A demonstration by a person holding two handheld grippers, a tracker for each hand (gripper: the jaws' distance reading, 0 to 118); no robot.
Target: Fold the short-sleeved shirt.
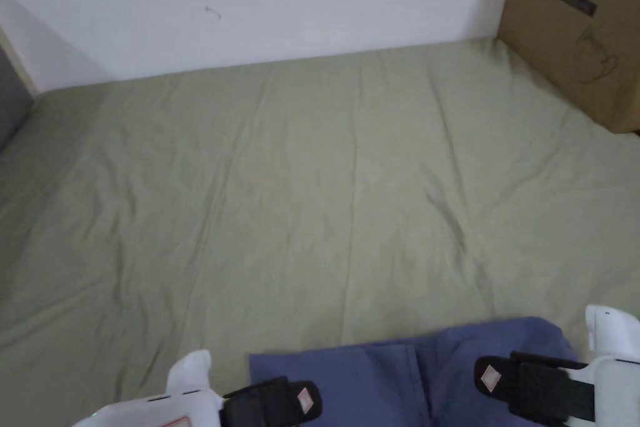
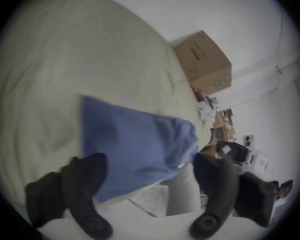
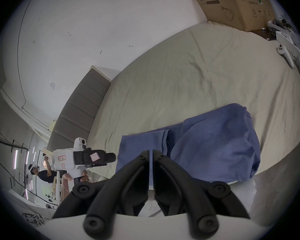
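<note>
Shirt [image 1: 400, 378] (blue, folded) is lying at bed's [image 1: 312, 197] near edge; left hand-held gripper [image 2: 149, 159] is gaping wide, right hand-held gripper [image 3: 151, 152] is sitting nearly closed, both gripping nothing.

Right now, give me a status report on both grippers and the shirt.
Left gripper open, right gripper shut, neither gripping. Blue shirt partly folded at the bed's near edge. Cardboard box far right, clear.

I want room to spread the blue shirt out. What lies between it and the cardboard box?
Bare, wrinkled green bedsheet and nothing else lies between the blue shirt and the cardboard box, as the head view shows.
</note>
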